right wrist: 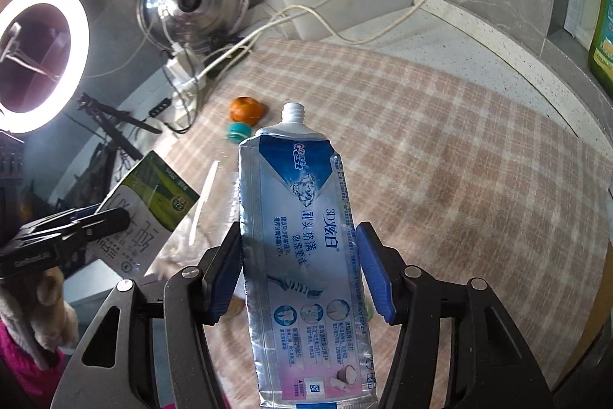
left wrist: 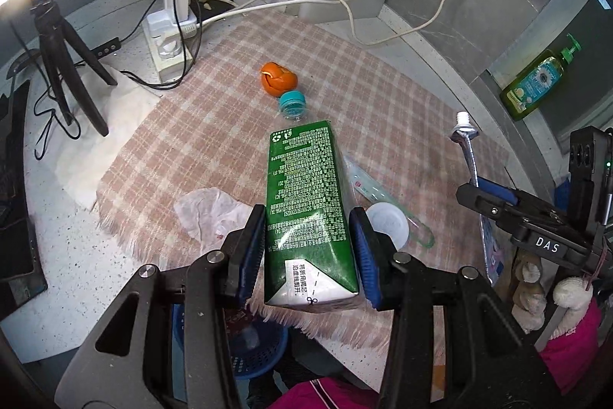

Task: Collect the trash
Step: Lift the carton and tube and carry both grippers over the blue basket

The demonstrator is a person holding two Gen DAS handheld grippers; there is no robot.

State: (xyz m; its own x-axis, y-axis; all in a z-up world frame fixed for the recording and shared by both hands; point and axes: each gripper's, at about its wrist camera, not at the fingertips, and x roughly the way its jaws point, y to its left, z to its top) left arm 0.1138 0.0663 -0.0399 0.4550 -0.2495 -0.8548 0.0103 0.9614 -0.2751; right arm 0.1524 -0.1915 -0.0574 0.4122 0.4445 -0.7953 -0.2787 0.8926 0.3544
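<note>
Left gripper is clamping the green printed carton; right gripper is probably squeezing the silver-blue capless toothpaste tube, edges blurry.

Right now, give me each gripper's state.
Left gripper: shut on the green carton.
Right gripper: shut on the toothpaste tube.

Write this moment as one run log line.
left tongs: hold carton | right tongs: hold tube | on cloth: peel, tissue
</note>
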